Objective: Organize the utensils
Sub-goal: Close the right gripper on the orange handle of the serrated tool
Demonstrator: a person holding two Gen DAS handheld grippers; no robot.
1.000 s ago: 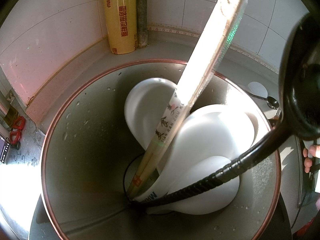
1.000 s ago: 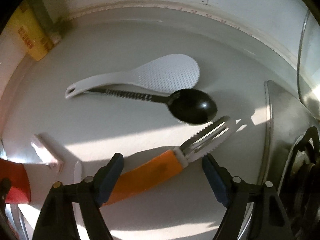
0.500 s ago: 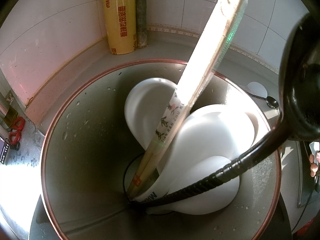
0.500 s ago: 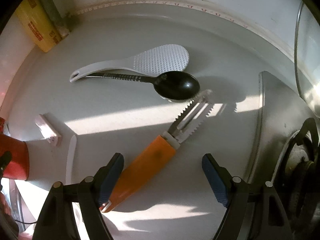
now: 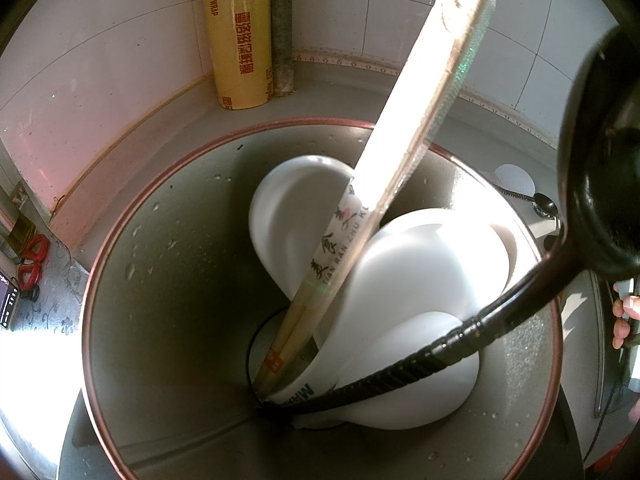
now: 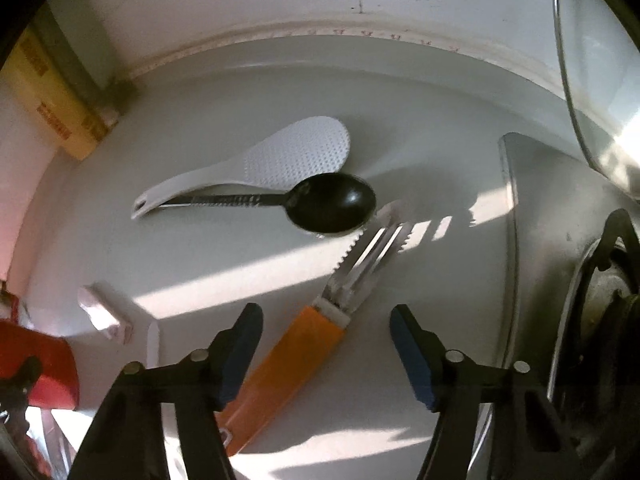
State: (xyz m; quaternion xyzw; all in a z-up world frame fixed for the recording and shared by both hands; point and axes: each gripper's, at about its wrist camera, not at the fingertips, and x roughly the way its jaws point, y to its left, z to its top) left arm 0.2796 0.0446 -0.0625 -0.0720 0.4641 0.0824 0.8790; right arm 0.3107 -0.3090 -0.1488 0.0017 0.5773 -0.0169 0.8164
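A grey utensil holder with a copper rim [image 5: 120,240] fills the left wrist view. It holds wrapped chopsticks [image 5: 400,168], white spoons [image 5: 420,280] and a black ladle [image 5: 460,340]. My left gripper [image 5: 320,464] is shut on the holder; only its dark fingers [image 5: 76,448] show at the bottom corners. On the counter lie a white rice paddle [image 6: 296,156], a black spoon [image 6: 332,208] and an orange-handled peeler [image 6: 292,364]. My right gripper [image 6: 325,320] hangs over the peeler's handle. Its jaws are closing, with the handle between them and the pads clear of it.
A yellow cling-wrap roll [image 5: 240,36] stands in the tiled corner. A gas stove [image 6: 600,320] and a glass lid [image 6: 600,60] are to the right. A small white block [image 6: 104,312] and a red object [image 6: 40,364] lie at the left. A person's fingers [image 5: 624,320] show at the right edge.
The right gripper's jaws have narrowed and it has shifted, so the peeler handle now lies between the pads and points more steeply. The left view is unchanged.
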